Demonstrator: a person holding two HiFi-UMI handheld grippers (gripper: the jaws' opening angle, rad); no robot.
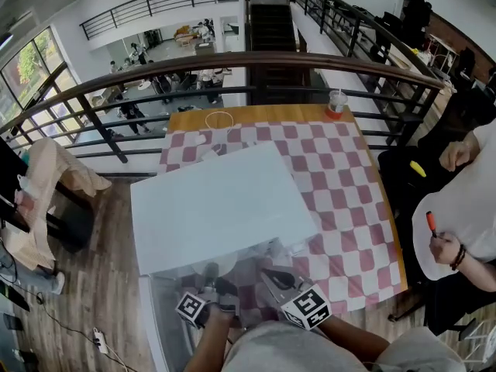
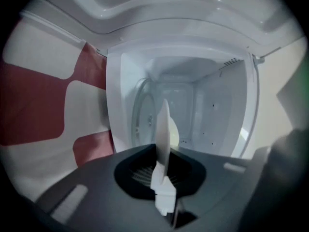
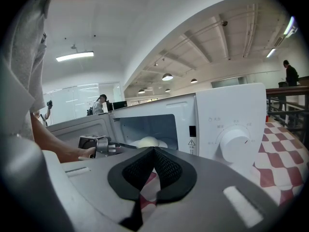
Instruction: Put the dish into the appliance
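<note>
While the left gripper [image 2: 162, 175] pinches the white dish [image 2: 164, 124] by its rim, right at the open mouth of the microwave [image 2: 222, 100], the right gripper [image 3: 153, 153] hangs pressed together, empty. Thin hold, that: clip the door frame [image 2: 254, 95] and the dish could twist loose.

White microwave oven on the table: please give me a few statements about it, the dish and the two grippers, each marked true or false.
1. The white microwave oven has its door open. True.
2. The left gripper has its jaws shut on a white dish. True.
3. The right gripper carries a second dish. False: its jaws are together with nothing between them.
4. The dish lies on the oven's top. False: the left gripper holds it at the oven's open cavity.
5. The oven's front has a round white dial. True.
</note>
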